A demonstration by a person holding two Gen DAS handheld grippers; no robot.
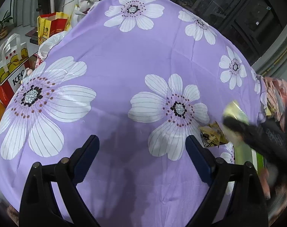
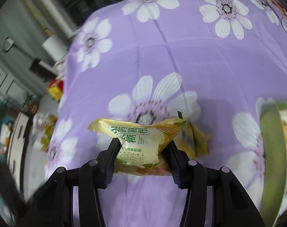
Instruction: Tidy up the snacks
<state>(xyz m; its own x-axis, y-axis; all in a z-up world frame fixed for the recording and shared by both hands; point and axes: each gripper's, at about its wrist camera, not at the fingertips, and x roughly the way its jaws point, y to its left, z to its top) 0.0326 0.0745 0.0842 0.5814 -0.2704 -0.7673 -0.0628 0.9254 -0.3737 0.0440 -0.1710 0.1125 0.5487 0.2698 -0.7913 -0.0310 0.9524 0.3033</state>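
Note:
My right gripper [image 2: 142, 141] is shut on a pale yellow snack packet [image 2: 141, 138] with green Chinese print, held above the purple flowered tablecloth [image 2: 181, 56]. The same gripper shows blurred at the right of the left wrist view [image 1: 257, 134] with the yellow packet [image 1: 236, 109] in it. My left gripper [image 1: 142, 143] is open and empty over the tablecloth [image 1: 124, 56]. A crumpled brown-yellow snack packet [image 1: 212, 134] lies on the cloth just right of the left gripper's right finger; another yellow packet [image 2: 198, 141] lies behind the held one.
A green container [image 2: 274, 151] with packets in it stands at the right edge. A KFC bag [image 1: 9, 73], a red-yellow bag [image 1: 50, 25] and white plastic bags sit beyond the table's left edge. More wrapped items [image 1: 275, 94] lie at the far right.

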